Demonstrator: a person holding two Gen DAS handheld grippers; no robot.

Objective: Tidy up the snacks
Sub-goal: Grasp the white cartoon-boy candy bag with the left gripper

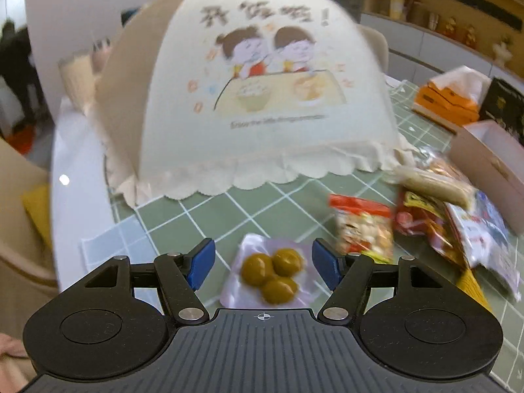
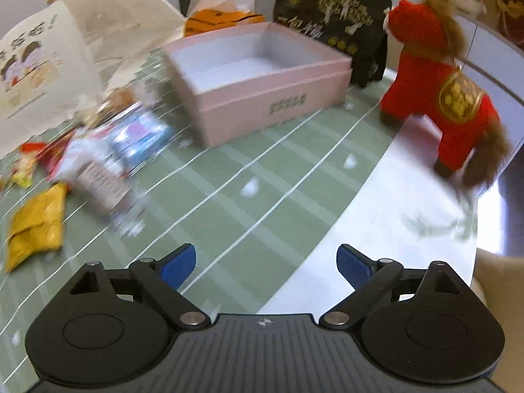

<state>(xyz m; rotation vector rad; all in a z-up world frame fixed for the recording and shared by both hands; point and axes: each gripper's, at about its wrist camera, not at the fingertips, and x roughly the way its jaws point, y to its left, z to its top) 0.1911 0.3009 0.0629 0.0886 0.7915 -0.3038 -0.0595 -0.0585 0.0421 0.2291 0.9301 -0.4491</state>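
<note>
A clear pack of three olive-green balls (image 1: 270, 275) sits between the blue pads of my left gripper (image 1: 263, 265), which is shut on it above the green checked tablecloth (image 1: 203, 209). It looks sharp while the rest is blurred. To its right lie a red-topped snack bag (image 1: 363, 232) and a heap of other packets (image 1: 458, 229). My right gripper (image 2: 267, 263) is open and empty over the cloth. Ahead of it stands an open pink box (image 2: 262, 98), with the snack heap (image 2: 124, 150) and a yellow packet (image 2: 36, 226) to the left.
A large cream food-cover dome (image 1: 262, 98) fills the table's far side. A red plush horse (image 2: 435, 98) stands at the right on the white table edge (image 2: 393, 196). A black bag (image 2: 330, 23) and an orange tissue box (image 1: 448, 98) are behind the pink box.
</note>
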